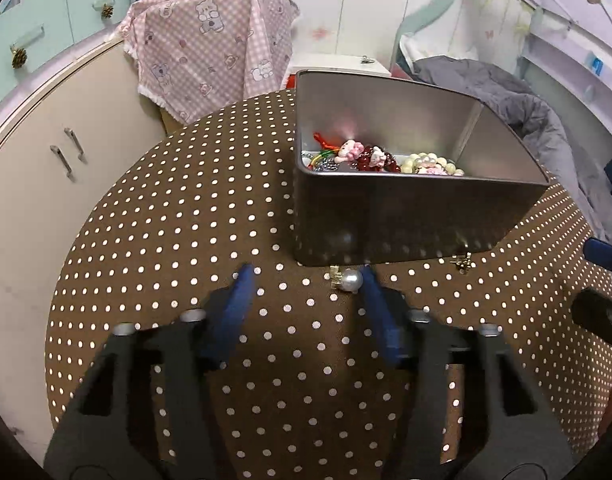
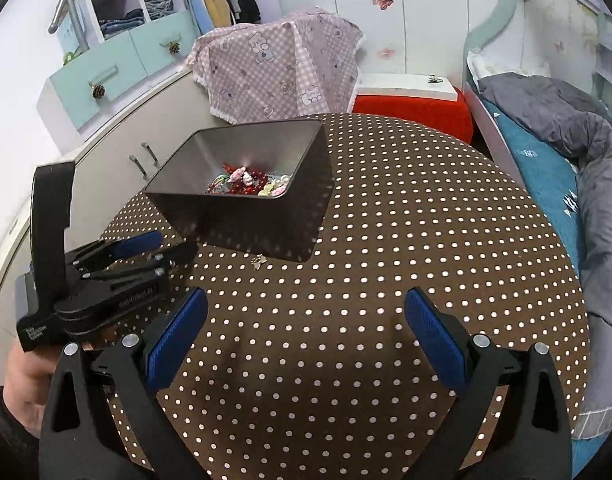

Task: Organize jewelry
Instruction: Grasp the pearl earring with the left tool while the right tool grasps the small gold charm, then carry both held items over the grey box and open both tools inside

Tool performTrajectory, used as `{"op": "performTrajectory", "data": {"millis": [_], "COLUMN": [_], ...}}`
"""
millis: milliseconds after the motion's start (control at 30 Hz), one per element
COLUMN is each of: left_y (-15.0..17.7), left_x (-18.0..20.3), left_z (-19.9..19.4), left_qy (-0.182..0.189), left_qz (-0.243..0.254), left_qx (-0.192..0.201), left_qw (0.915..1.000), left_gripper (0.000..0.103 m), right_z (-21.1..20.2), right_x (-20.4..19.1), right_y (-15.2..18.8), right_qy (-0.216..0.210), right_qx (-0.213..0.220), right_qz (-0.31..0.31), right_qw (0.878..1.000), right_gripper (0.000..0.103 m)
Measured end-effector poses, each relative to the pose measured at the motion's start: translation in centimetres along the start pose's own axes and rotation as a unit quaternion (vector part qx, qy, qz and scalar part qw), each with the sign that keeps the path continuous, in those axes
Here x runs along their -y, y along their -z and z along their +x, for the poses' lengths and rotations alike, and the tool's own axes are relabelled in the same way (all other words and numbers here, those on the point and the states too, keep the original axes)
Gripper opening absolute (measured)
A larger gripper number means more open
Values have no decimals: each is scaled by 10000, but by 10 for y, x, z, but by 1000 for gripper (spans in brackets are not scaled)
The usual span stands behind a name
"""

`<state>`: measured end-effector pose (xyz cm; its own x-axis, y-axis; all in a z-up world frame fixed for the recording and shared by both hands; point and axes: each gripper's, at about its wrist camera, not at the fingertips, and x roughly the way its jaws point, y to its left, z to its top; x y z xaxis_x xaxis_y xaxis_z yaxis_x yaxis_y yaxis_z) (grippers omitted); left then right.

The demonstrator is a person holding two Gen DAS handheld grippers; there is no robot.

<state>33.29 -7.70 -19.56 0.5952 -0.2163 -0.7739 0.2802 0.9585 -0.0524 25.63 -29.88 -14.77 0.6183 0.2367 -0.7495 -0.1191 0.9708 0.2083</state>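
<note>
Two pieces left on bench by tin: pearl earring, gold charm. Left claw wide open, empty, pearl beside one finger. Right claw wide open, empty. Next, probably: center on pearl, pinch, lift into tin.

**Inspector A:** State of the container?

**Inspector B:** A dark metal tin, rectangular, lidless, stood upright on the polka-dot desk. Its interior was brushed silver. On its floor lay a jumble of jewelry: red beads, cream pearl beads, pink-and-white charms, a red cord and green pieces.

**Inspector A:** Anything outside it?

**Inspector B:** Two pieces. A pearl earring with a gold fitting lay on the desk just beside the tin's near wall. A small gold earring lay further right along the same wall, apart from the pearl one. Whether either touched the tin could not be determined.
</note>
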Motion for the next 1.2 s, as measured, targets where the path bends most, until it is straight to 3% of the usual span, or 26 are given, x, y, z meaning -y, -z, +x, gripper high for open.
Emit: {"op": "performTrajectory", "data": {"millis": [100,200,367,467,567,800,900,933,1200], "left_y": [2,8,11,9,10,2,3,3,15], "left_x": [-7,-18,-25,-27,-27,-28,-30,-31,-32], "left_z": [-3,-7,-9,-6,-5,-1,-1,-1,-24], "left_qy": [197,399,580,585,628,600,655,696,612], "left_qz": [-82,-179,-301,-299,-334,-286,-302,-326,-357], "left_qx": [15,40,40,38,33,21,31,46,339], "left_qw": [9998,9990,9979,9978,9975,9978,9974,9970,9969], "left_gripper": [16,15,15,15,16,16,15,15,14], "right_z": [7,17,39,50,57,68,71,72,48], "right_x": [-7,-17,-34,-36,-37,-51,-56,-56,-40], "right_y": [1,3,2,0,0,-6,-6,-6,6], "right_qy": [-28,-50,-87,13,200,598,772,760,9], "right_qx": [-53,-91,-213,-248,-201,-104,-108,-102,-18], "right_qz": [-36,-76,-59,44,74,-218,-383,-378,-159], "right_qw": [10000,9999,9997,9997,9996,9979,9962,9963,9999], "right_gripper": [95,87,59,44,36,35,23,12,12]}}
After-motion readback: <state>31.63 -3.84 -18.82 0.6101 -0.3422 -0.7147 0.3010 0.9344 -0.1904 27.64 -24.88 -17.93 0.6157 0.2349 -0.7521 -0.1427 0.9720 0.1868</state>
